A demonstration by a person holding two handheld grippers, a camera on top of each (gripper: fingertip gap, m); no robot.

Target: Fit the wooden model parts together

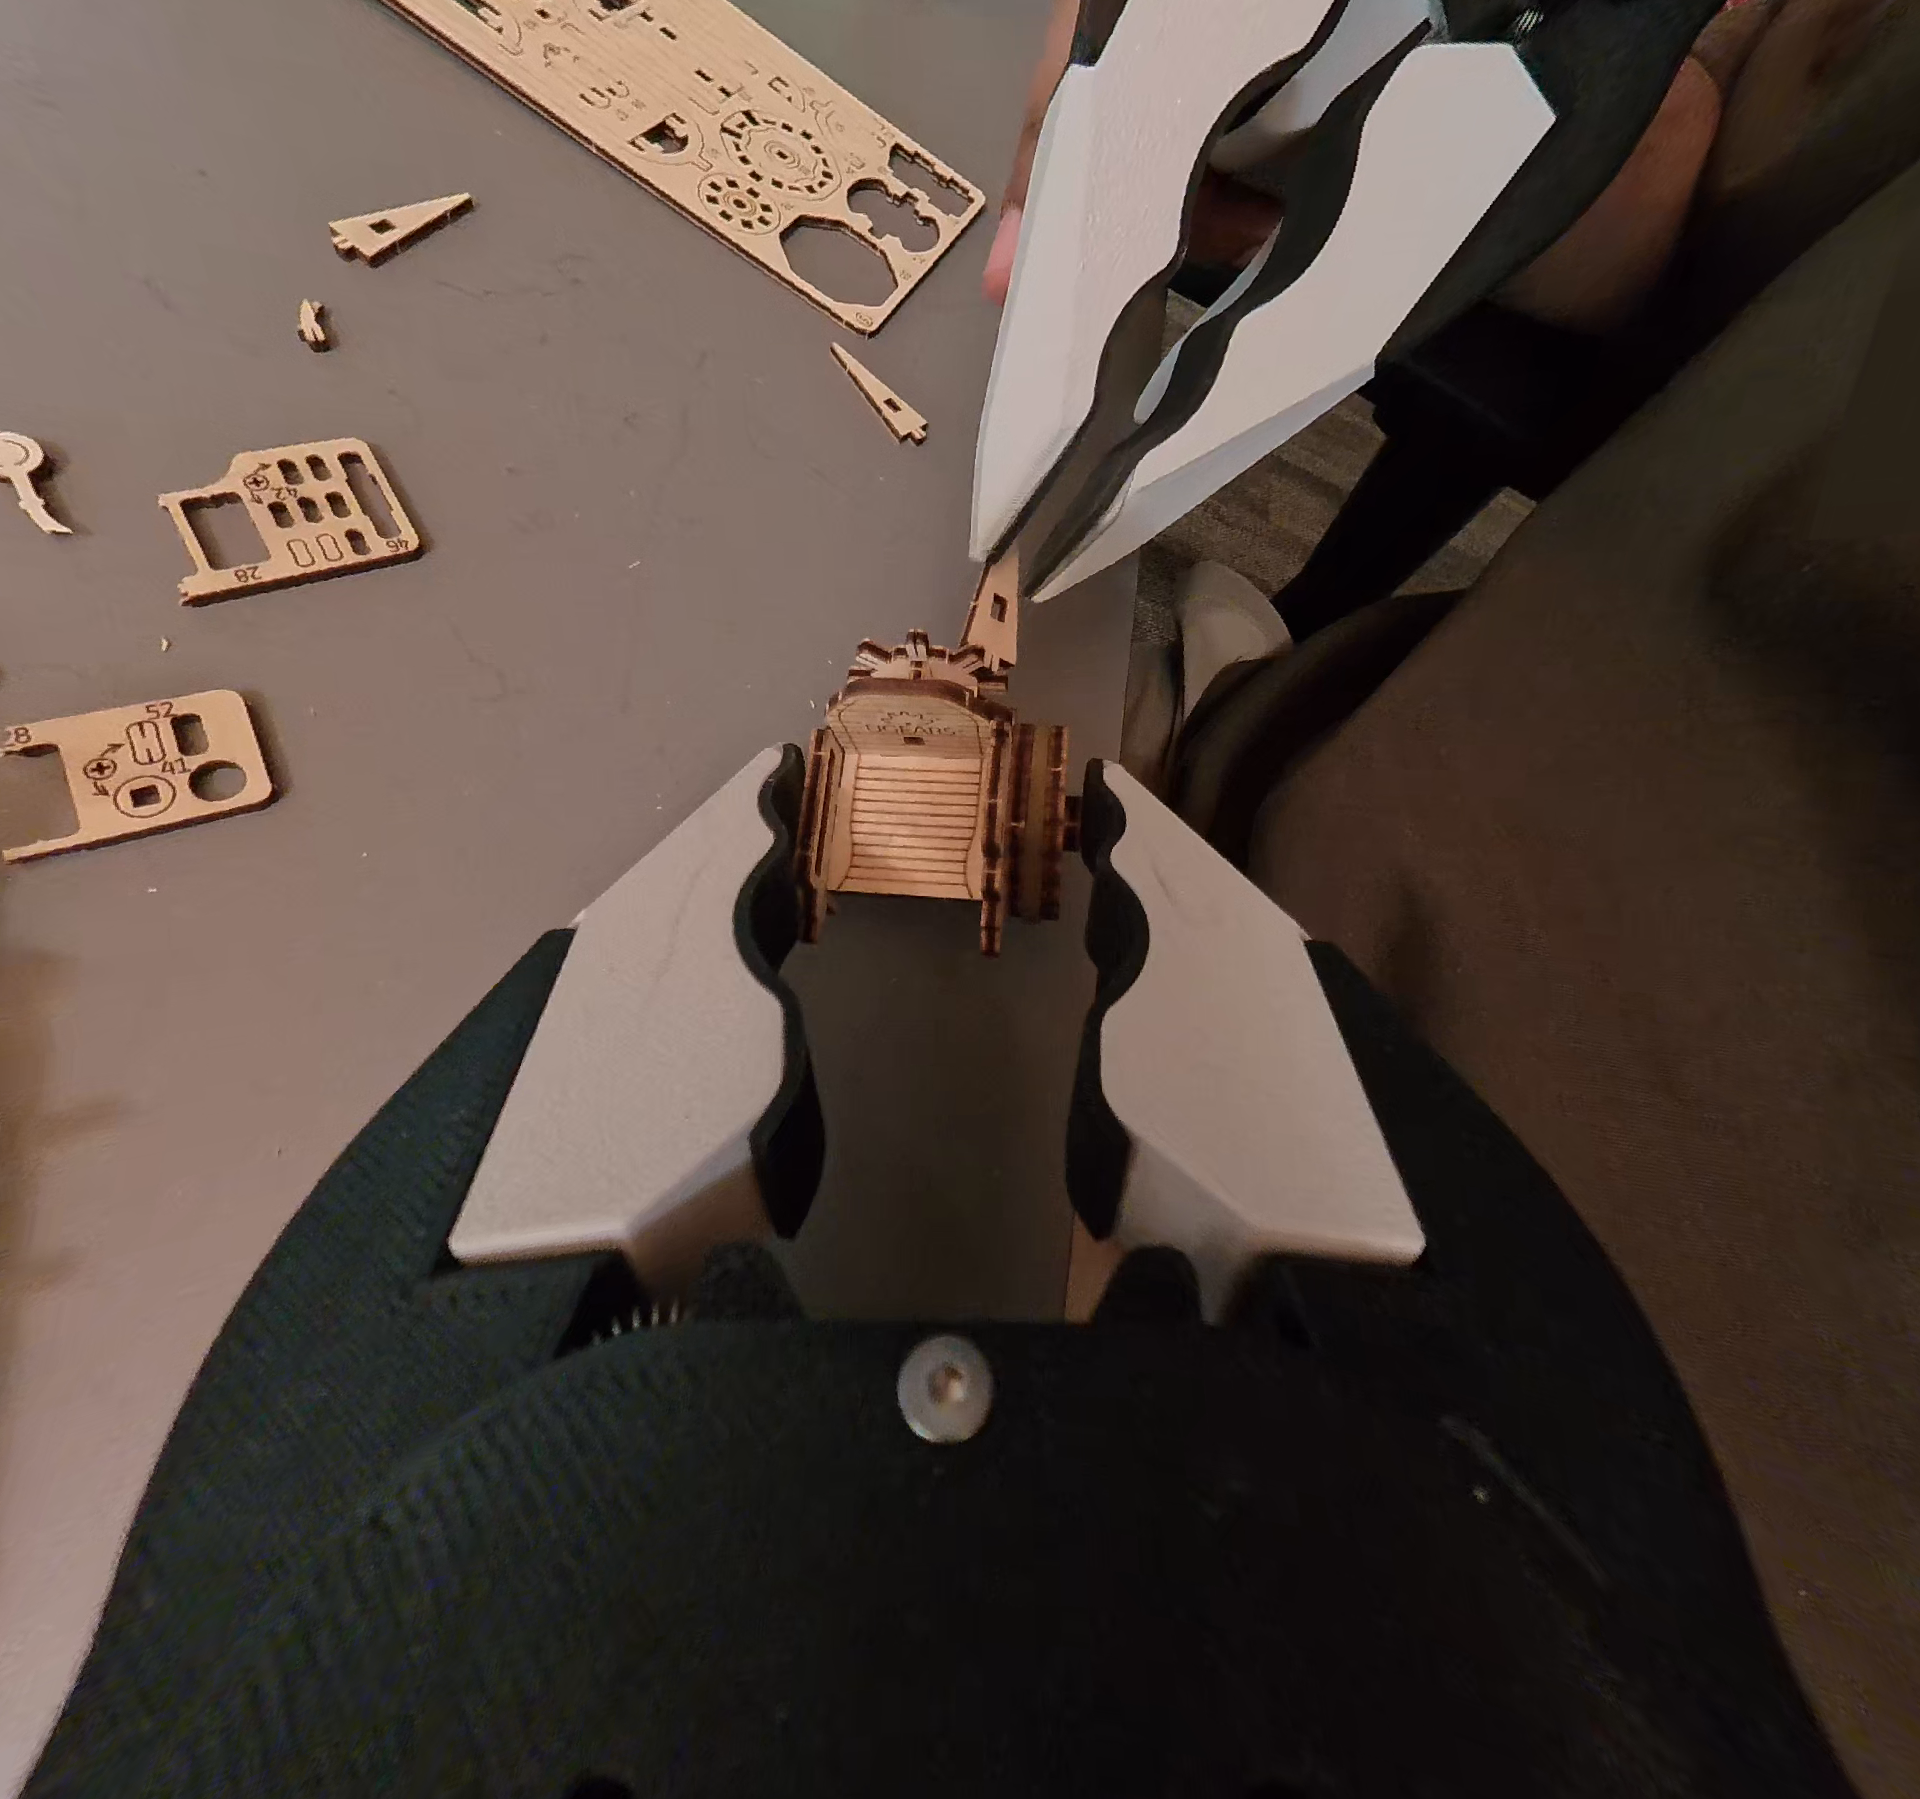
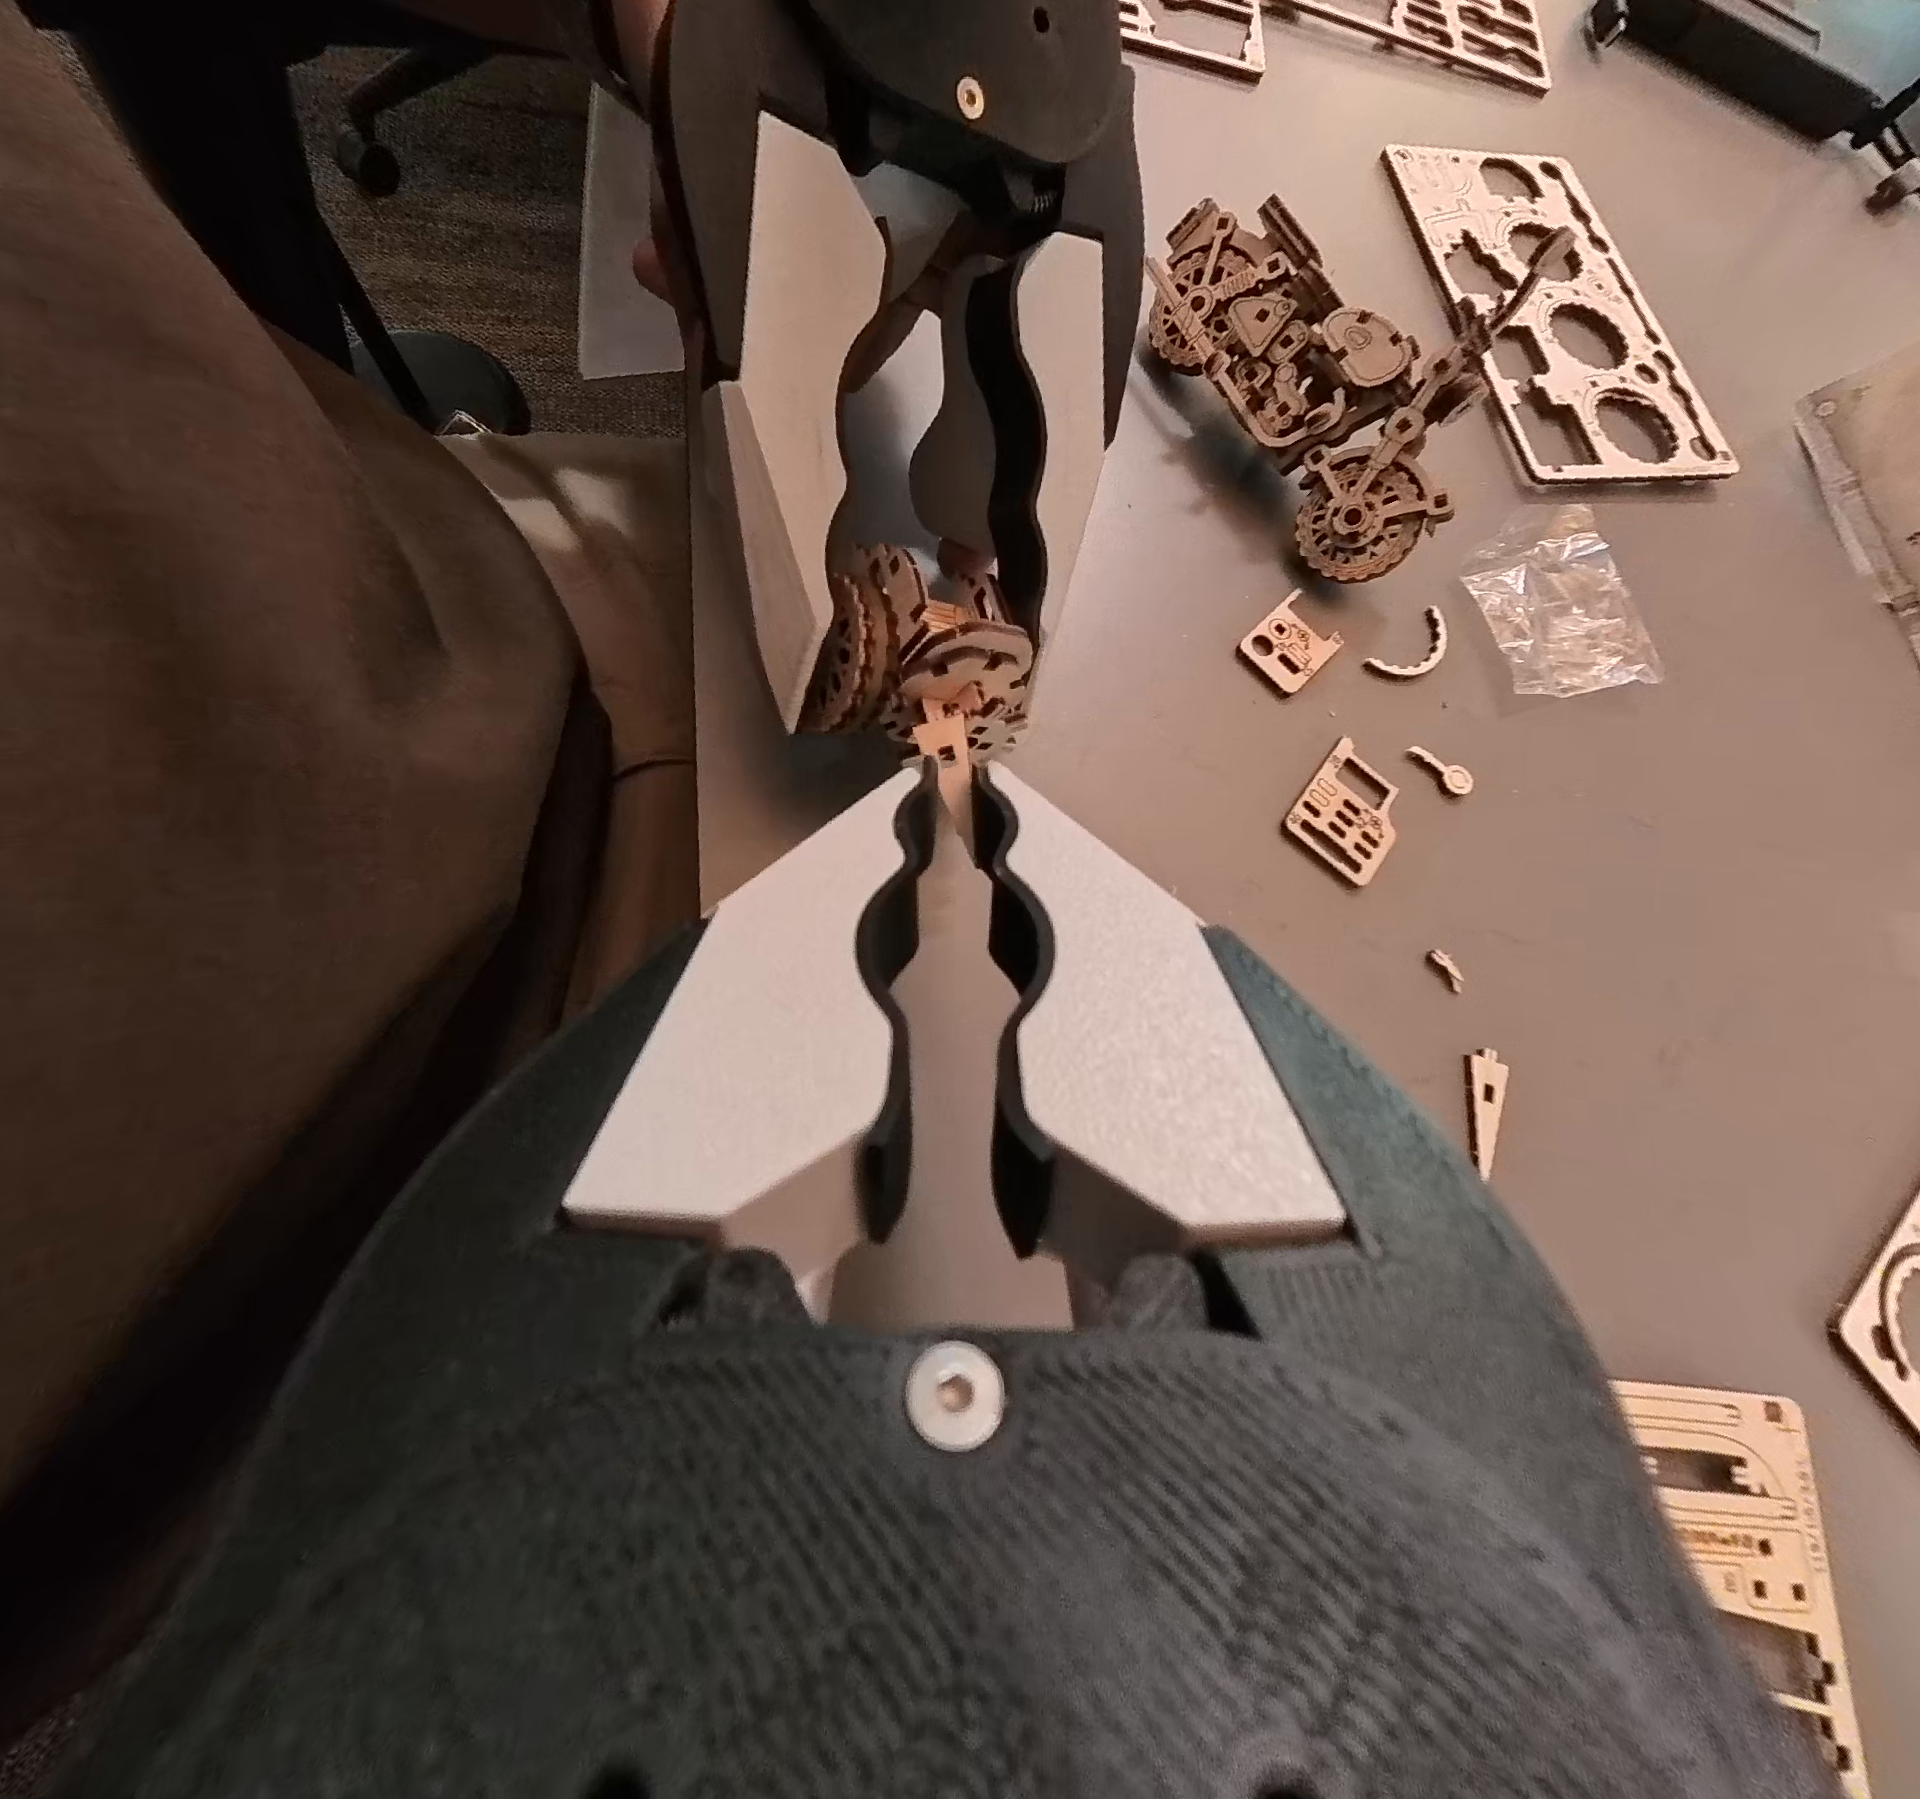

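My left gripper (image 1: pixel 940 793) is shut on a small wooden sub-assembly (image 1: pixel 914 814), a slatted box with gear wheels on one side, held above the grey table's edge. My right gripper (image 1: pixel 1013 577) comes in from the upper right and is shut on a thin flat wooden piece (image 1: pixel 992 622). The piece's free end touches the toothed part on the sub-assembly's far side. In the right wrist view my right gripper (image 2: pixel 951 781) pinches the piece (image 2: pixel 943 739) against the sub-assembly (image 2: pixel 914 643), which sits in the left gripper (image 2: pixel 914 684).
Cut-out wooden sheets (image 1: pixel 644 76) (image 2: pixel 1558 305) lie on the grey table (image 1: pixel 582 461). A built wooden motorcycle (image 2: pixel 1309 378), a clear plastic bag (image 2: pixel 1558 606) and loose parts (image 1: pixel 296 518) (image 2: pixel 1340 809) lie around. The table edge (image 1: pixel 1127 669) and a person's brown clothing (image 1: pixel 1610 814) are close. Less than 4 cm separates the two grippers' tips.
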